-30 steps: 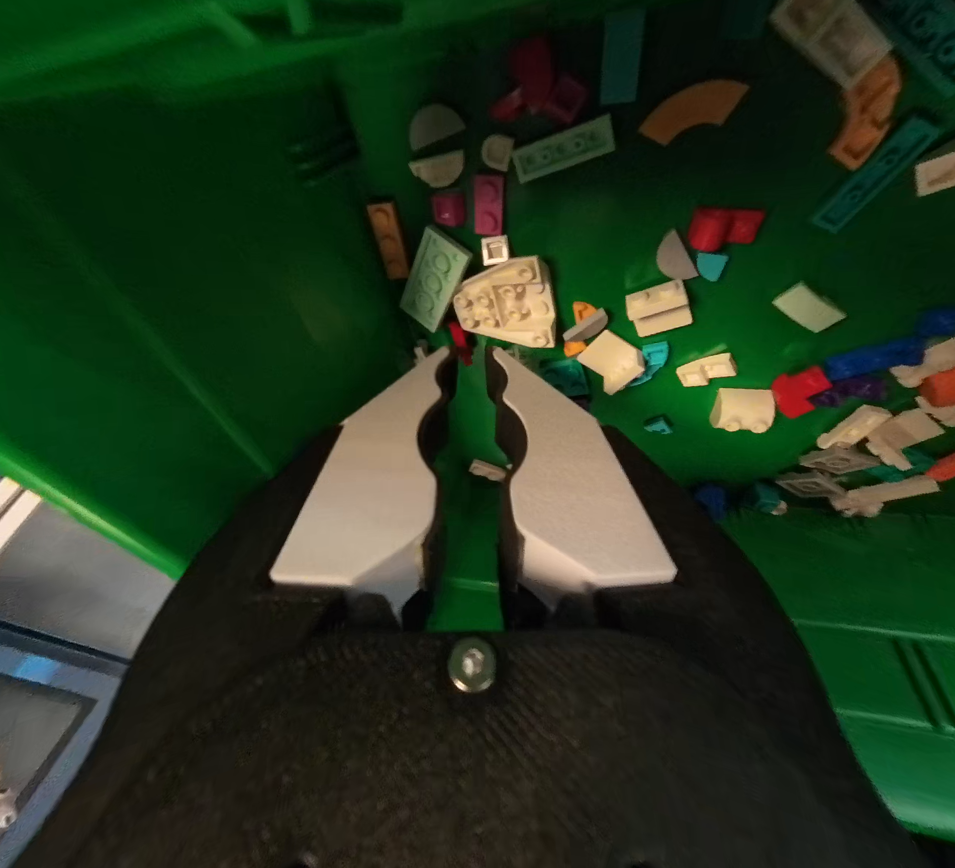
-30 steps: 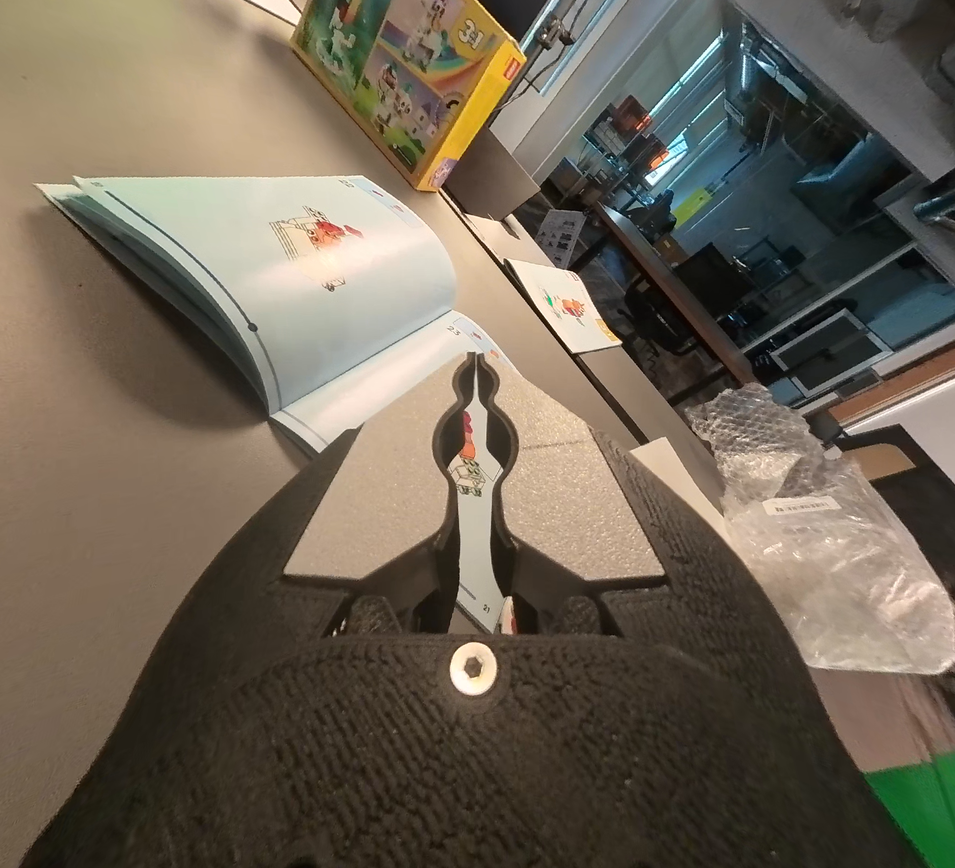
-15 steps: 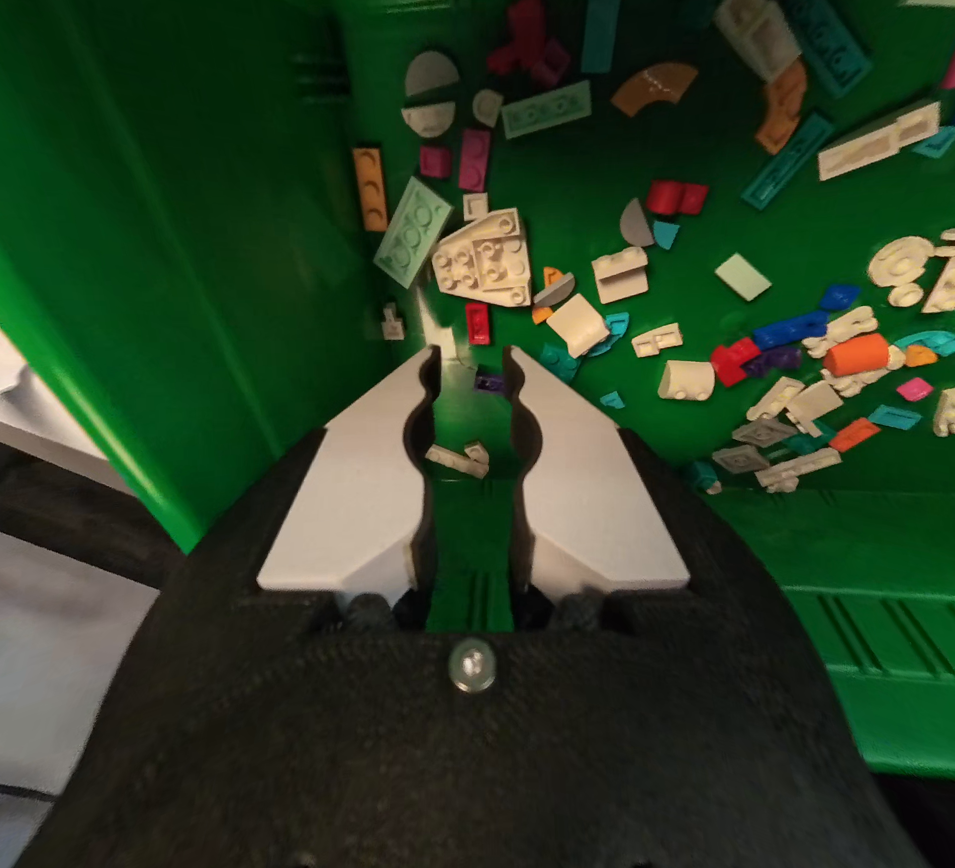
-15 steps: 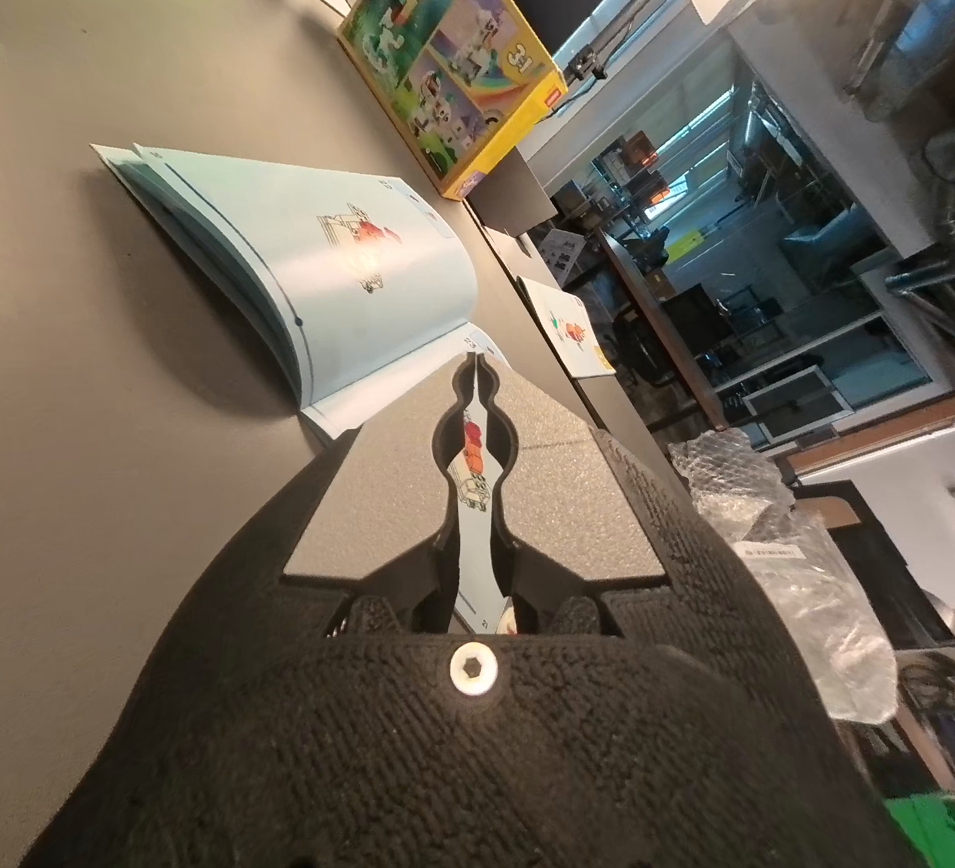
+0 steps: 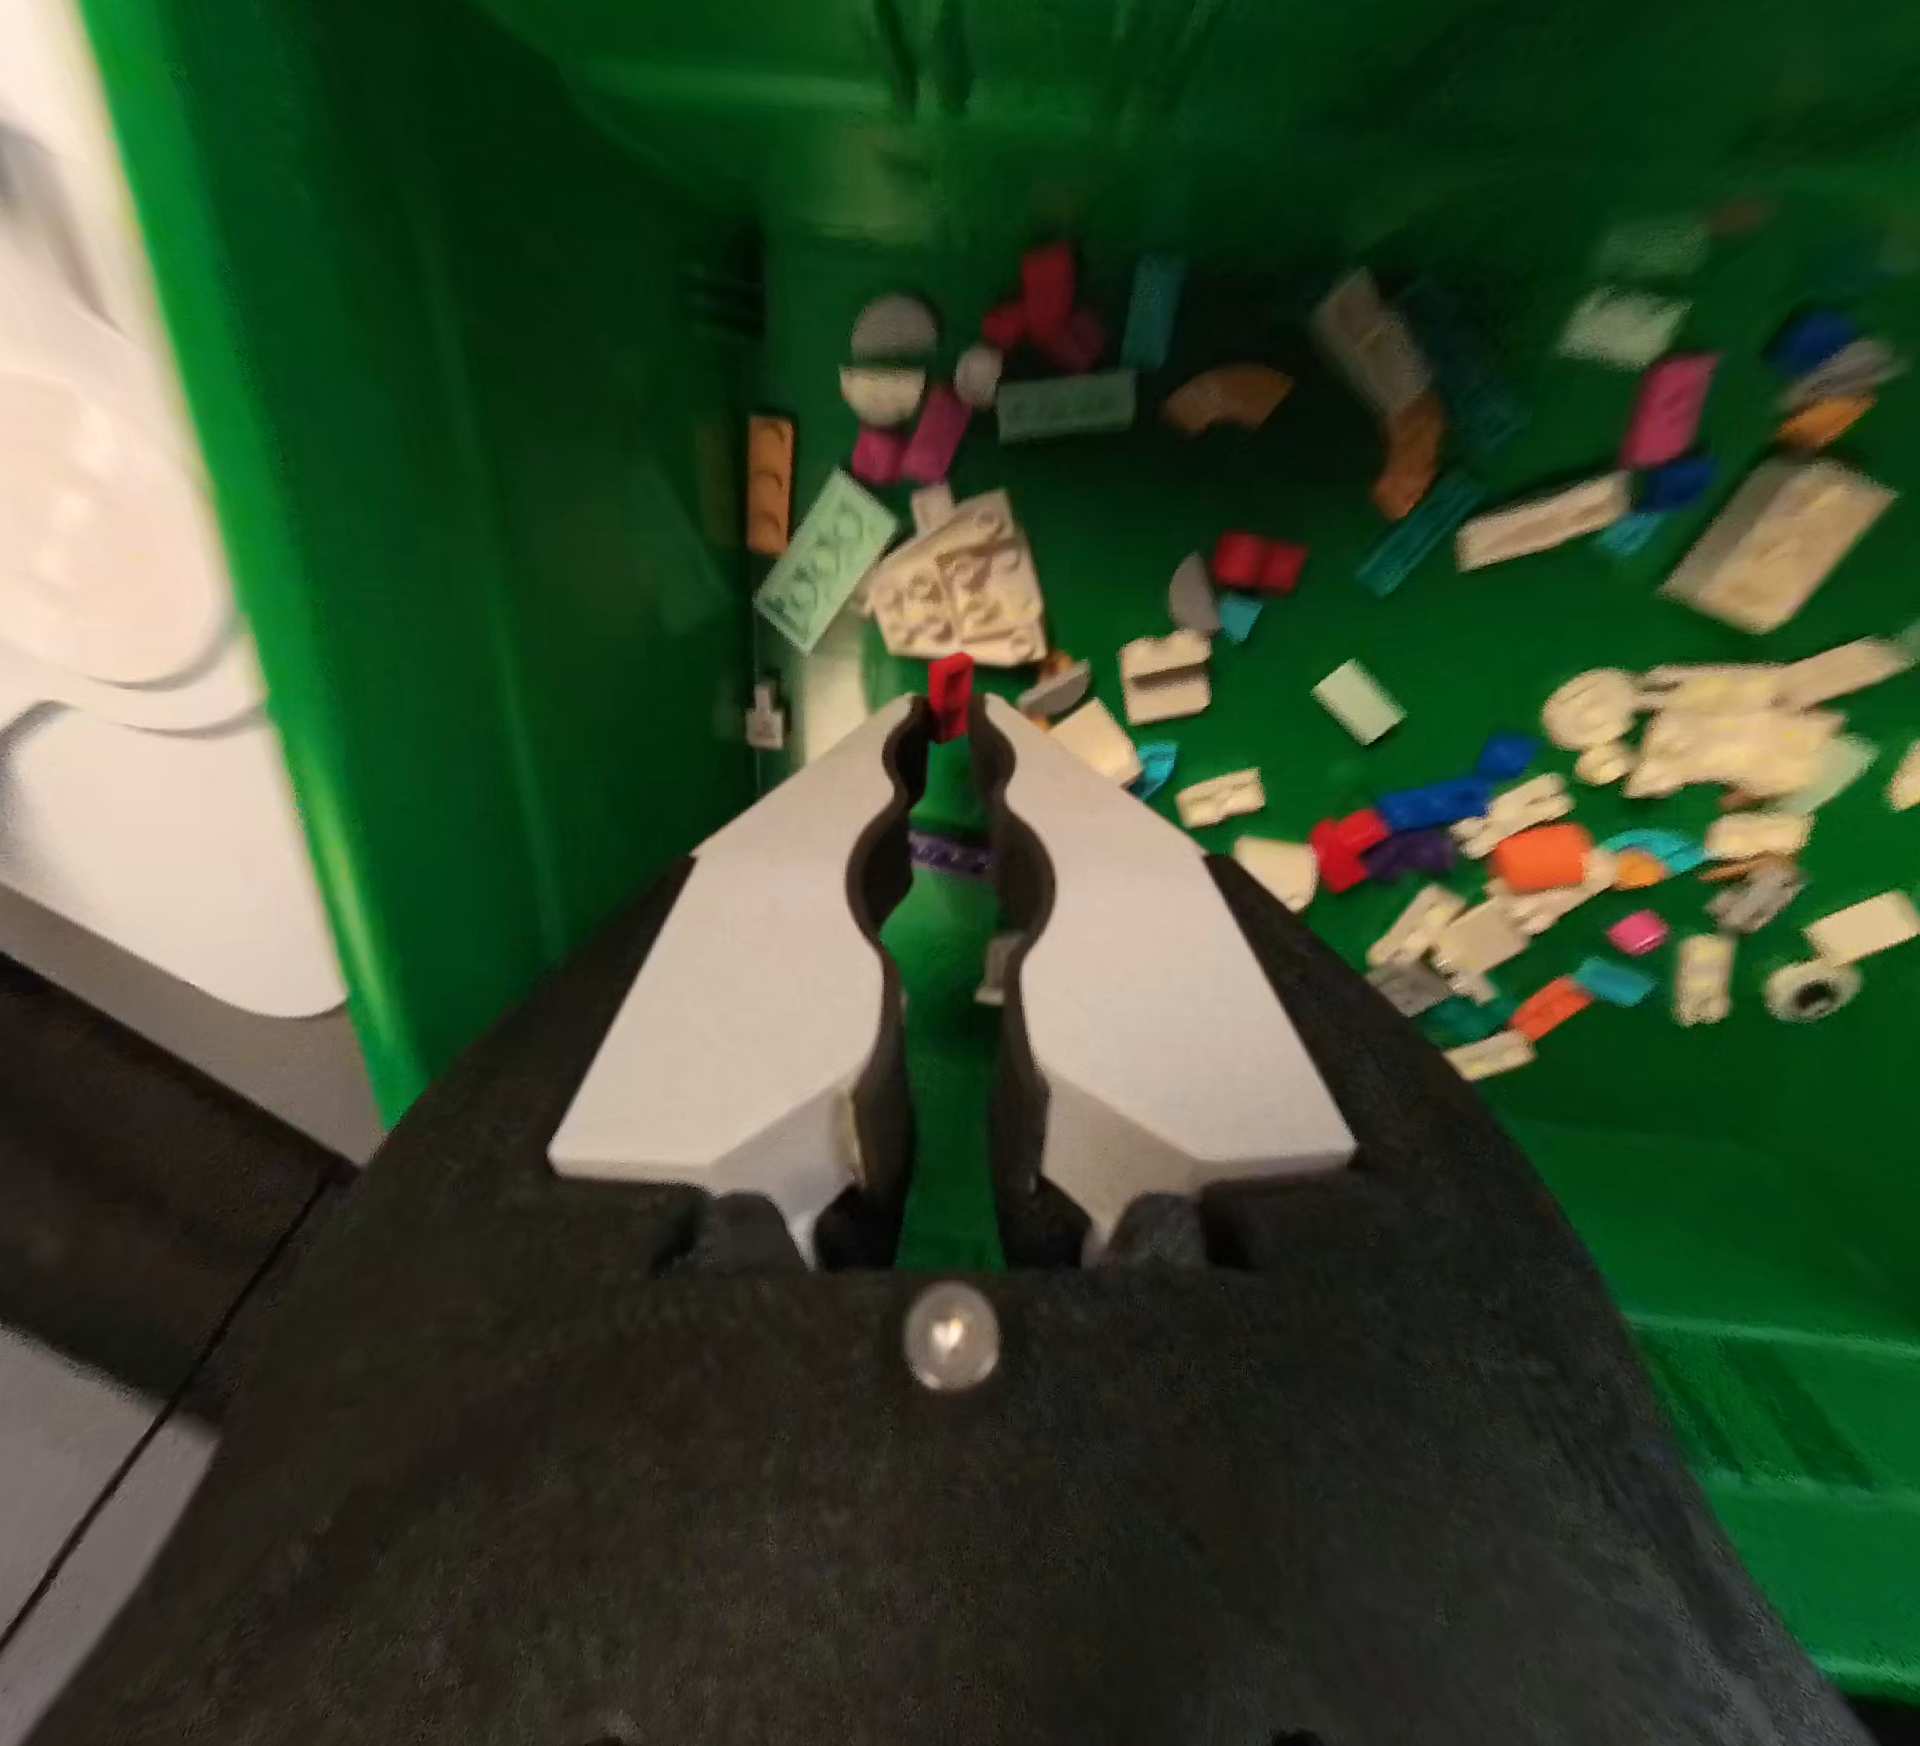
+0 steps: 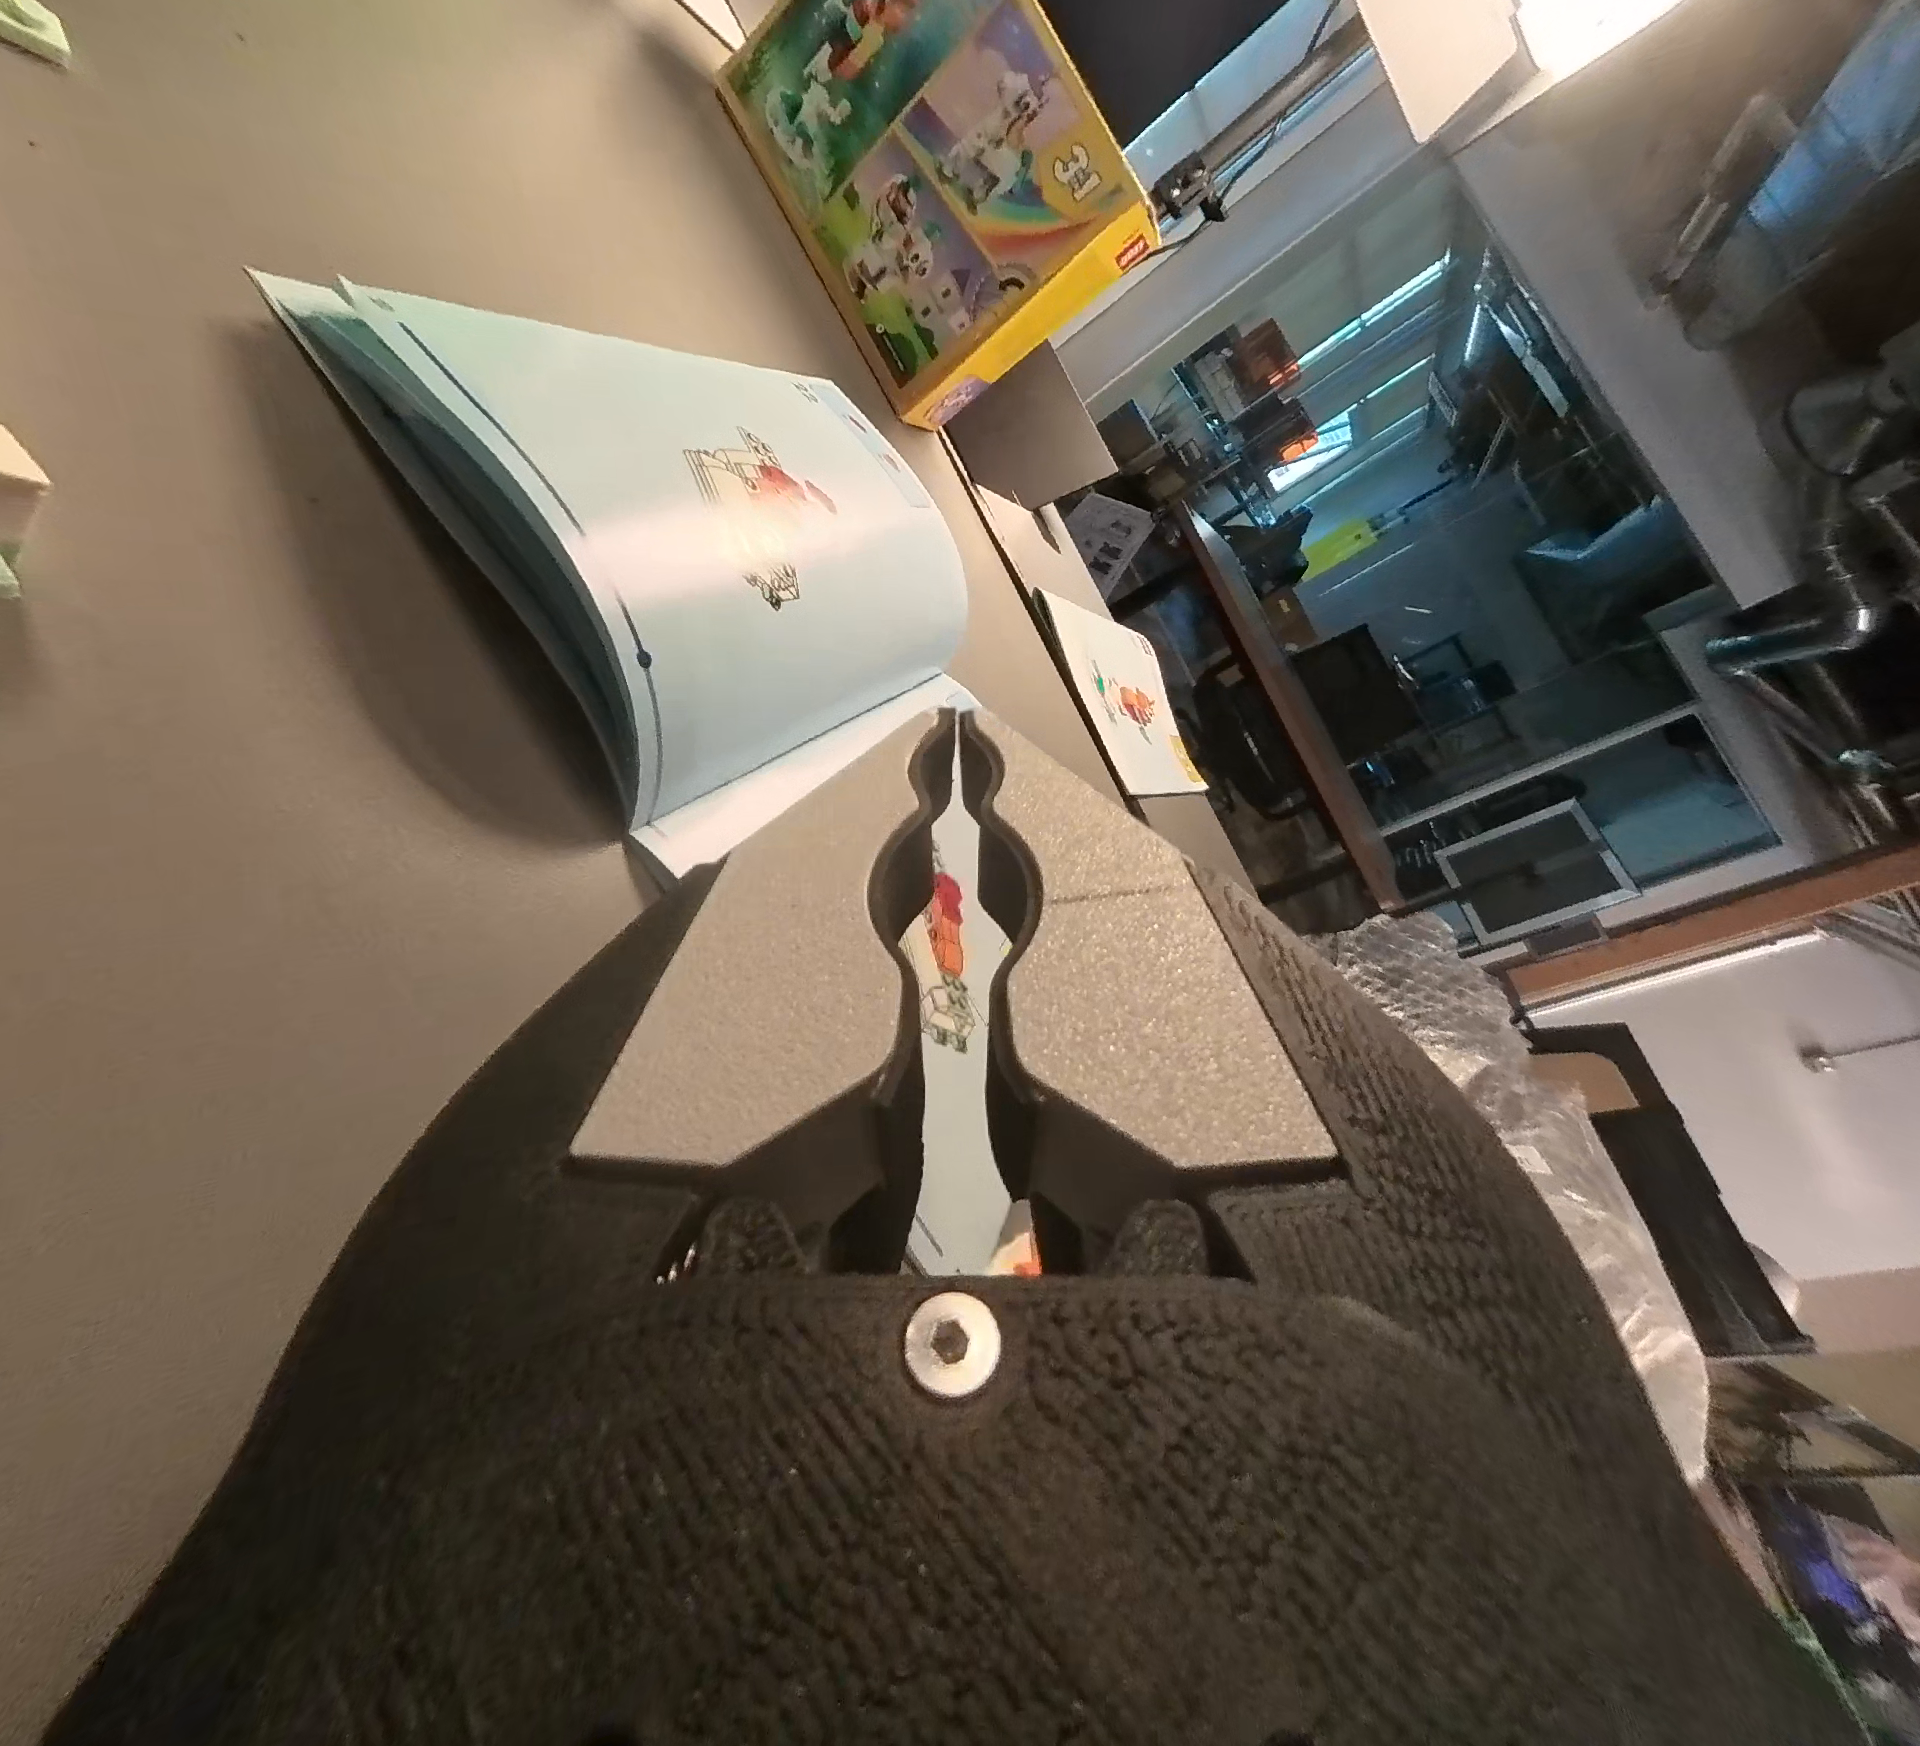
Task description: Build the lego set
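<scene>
The left gripper (image 5: 949, 707) pinches a small red lego piece (image 5: 950, 684) at its tips, over the green bin (image 5: 1351, 86); loose bricks spread toward 2 o'clock. The right gripper (image 6: 954, 722), tips together and empty, hangs above the open instruction booklet (image 6: 727, 574) on the table (image 6: 260, 657), the lego box (image 6: 935, 138) at 12 o'clock.

1. Setting: office or lab workspace.
2. Evidence: grey worktable (image 6: 260, 761); glass partition (image 6: 1558, 657) right of the fingers, desks and equipment cases behind it.
3. Green plastic bin (image 5: 468, 553) around the fingers, holding loose bricks (image 5: 956, 595).
</scene>
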### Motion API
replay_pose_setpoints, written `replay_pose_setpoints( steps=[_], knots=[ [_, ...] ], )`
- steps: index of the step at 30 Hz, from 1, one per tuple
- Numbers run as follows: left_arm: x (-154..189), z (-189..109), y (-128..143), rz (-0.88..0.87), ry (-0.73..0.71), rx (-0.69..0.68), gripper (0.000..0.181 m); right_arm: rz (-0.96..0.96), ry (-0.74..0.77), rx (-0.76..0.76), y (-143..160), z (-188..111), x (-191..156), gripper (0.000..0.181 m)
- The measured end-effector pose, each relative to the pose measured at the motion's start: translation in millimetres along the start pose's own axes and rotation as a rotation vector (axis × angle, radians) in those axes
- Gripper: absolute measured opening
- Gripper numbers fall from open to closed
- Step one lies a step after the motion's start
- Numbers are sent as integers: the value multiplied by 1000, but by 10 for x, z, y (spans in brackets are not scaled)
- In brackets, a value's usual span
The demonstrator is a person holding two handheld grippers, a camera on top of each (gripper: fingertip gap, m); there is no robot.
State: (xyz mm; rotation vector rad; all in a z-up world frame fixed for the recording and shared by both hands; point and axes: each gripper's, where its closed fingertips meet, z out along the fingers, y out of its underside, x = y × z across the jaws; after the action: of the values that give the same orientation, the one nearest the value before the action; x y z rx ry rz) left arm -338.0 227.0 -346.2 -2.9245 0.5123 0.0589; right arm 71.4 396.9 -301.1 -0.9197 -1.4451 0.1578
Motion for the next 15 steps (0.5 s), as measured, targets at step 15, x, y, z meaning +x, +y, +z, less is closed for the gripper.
replay_pose_setpoints(
  steps=[15],
  knots=[
    [3392, -2124, -1227, -66, 967, 1322, 6, 283, -433, 670, -1349, -849, -310, 28]
  ],
)
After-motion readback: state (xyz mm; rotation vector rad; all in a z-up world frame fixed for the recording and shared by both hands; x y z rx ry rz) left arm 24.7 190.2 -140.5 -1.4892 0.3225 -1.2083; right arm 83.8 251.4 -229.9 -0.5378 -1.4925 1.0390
